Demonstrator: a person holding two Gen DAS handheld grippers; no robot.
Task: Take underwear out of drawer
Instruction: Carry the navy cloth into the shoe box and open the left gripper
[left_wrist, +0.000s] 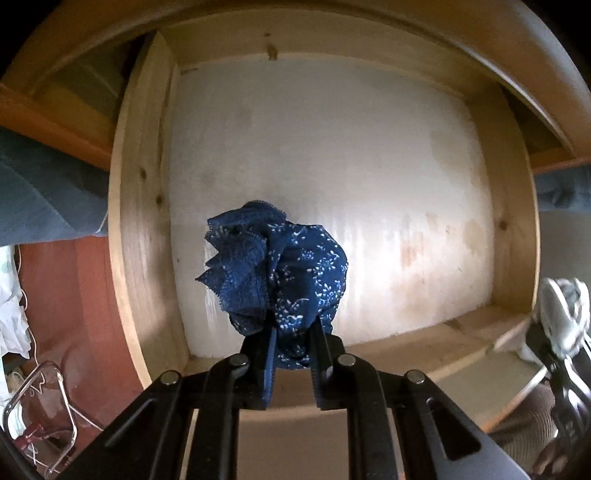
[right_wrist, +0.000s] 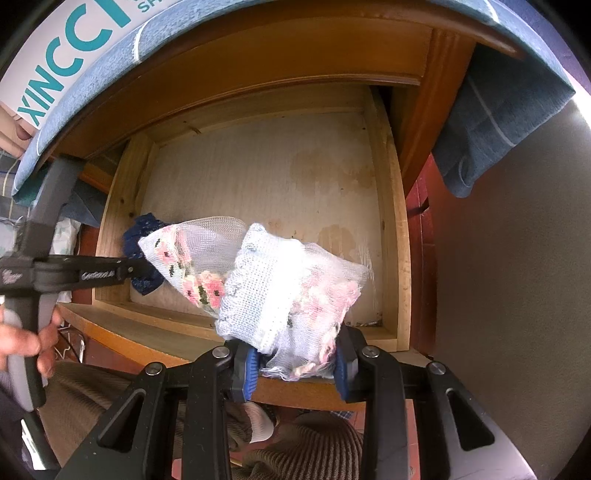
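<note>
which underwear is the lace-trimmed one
The navy floral underwear in the left gripper; the right gripper holds white mesh underwear with pink flowers.

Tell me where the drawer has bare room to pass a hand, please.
The drawer floor is bare from the back wall to the right wall. Crowded is only the front: the left gripper holds blue underwear near the left wall, and the right gripper holds white underwear over the front edge.

Likely bedroom: wooden drawer (left_wrist: 140, 236), bedding (right_wrist: 491, 122)
</note>
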